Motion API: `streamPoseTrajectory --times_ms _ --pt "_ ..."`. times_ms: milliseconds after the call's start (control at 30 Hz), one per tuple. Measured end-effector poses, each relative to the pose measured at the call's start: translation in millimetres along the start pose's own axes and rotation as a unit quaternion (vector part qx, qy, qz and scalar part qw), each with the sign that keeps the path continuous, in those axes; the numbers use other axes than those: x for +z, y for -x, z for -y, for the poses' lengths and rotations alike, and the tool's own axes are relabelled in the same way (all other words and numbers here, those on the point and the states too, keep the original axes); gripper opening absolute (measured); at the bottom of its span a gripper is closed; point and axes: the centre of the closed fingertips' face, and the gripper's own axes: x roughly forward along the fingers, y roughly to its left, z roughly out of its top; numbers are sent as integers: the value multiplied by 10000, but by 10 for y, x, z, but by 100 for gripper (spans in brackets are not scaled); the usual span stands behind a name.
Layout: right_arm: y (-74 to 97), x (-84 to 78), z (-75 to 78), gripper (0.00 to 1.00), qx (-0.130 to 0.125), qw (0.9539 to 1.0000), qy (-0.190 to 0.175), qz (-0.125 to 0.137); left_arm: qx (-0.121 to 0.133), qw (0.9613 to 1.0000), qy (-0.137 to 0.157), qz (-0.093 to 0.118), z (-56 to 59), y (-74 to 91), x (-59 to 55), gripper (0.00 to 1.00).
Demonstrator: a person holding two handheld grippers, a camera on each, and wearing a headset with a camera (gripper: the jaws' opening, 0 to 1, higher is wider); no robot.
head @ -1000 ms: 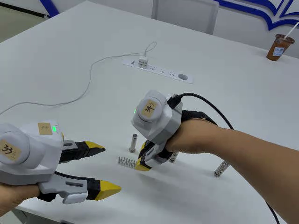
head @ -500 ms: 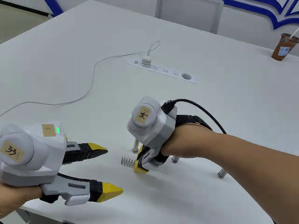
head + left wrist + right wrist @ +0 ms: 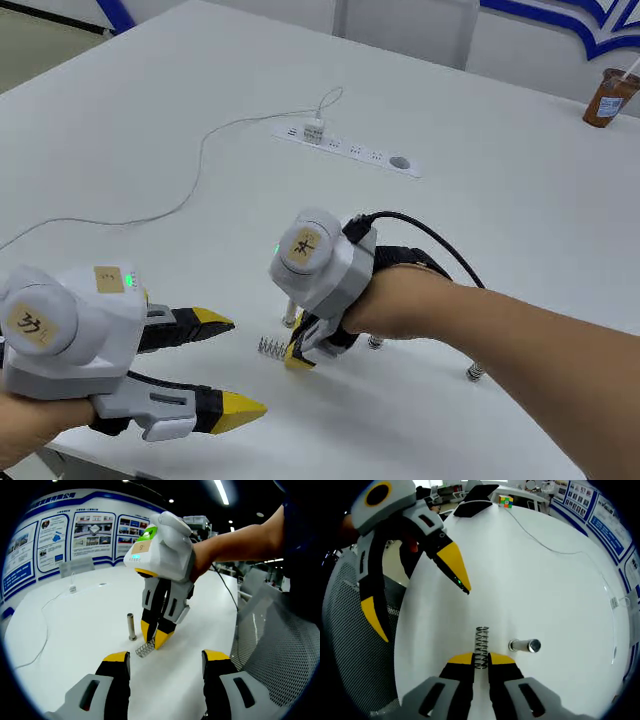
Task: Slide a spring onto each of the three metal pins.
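Nearest the onlooker, the left gripper [image 3: 238, 366] is hovering over the worktop [image 3: 120, 130] edge, its jaws spread wide with nothing between them. Just beyond it, the right gripper [image 3: 297, 356] is reaching downward and pinching one end of a spring [image 3: 269, 347], its jaws pressed almost together on the coils. The spring is lying on its side on the worktop, with its long axis running from the right gripper's tips toward the left gripper. Just behind the spring, a bare pin [image 3: 290, 315] is standing upright, closer to the right gripper than to the left. The spring's axis is therefore lying across the pin's, and it will probably need tipping upright and raising above the pin's top before it can slide on. Farther right, two more pins [image 3: 375, 342] [image 3: 474, 372] appear to be wearing springs already. Beyond them a power strip [image 3: 350, 152] is lying flat, and at the far corner a cup [image 3: 603, 100] is holding a brown drink and a straw.
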Motion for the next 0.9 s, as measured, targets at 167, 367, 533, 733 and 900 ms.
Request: streamPoseTrajectory --times_ms 167,367,533,733,900 --pt "62 -52 -12 11 8 10000 15 -43 -1 10000 -31 6 -2 -3 29 59" --pt "190 -109 -57 11 58 9999 104 -25 -33 9999 -117 -1 17 -29 72 58" --pt "313 -168 -136 11 168 9996 241 -33 -91 9998 -170 3 50 -60 91 57" --pt "475 -202 -233 11 285 9985 456 -50 -215 9994 -288 10 112 -110 127 52" --pt "575 -177 -332 11 392 9973 620 -2 -313 9988 -378 29 158 -158 175 48"
